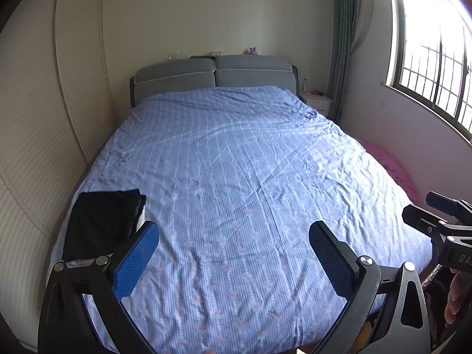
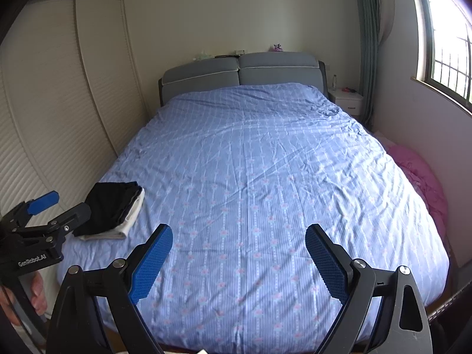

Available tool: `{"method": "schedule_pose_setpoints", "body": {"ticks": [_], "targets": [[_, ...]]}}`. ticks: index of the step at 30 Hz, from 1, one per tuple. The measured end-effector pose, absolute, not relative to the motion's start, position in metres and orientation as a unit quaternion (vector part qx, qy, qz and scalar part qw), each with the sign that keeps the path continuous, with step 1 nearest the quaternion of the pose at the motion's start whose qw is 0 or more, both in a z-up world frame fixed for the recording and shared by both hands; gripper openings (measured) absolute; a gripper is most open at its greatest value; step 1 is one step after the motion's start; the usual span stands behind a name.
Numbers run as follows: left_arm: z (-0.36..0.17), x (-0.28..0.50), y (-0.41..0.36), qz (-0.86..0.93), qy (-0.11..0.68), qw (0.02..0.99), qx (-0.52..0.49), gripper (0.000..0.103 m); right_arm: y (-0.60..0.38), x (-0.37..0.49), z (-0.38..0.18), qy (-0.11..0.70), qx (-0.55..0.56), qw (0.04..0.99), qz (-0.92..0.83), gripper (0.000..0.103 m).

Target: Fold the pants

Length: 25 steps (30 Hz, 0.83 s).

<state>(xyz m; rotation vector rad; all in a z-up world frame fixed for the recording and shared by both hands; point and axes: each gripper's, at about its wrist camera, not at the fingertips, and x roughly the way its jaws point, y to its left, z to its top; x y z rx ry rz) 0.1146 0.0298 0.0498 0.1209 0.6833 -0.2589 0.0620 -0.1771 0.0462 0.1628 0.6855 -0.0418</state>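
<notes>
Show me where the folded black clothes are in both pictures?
Left wrist view: the folded black cloth pile lies at the lower left, on the blue patterned bedsheet near its left edge, partly behind the left blue finger.
Right wrist view: the same pile lies left of centre, on top of a folded white cloth, beside the other gripper.
Shared landmark: the grey padded headboard at the far end of the bed.

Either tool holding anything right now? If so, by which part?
Nothing held. Left tool and right tool are both open and empty; folded black pants lie untouched.
</notes>
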Motion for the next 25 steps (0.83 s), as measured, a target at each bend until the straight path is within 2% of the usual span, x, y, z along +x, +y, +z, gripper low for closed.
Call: {"method": "schedule_pose_setpoints", "body": {"ticks": [25], "targets": [[0.05,0.106,0.024,-0.147,0.33,0.932,0.044,0.103,-0.18,0.052,0.043,0.337,0.087,0.937,-0.032,0.092]]}}
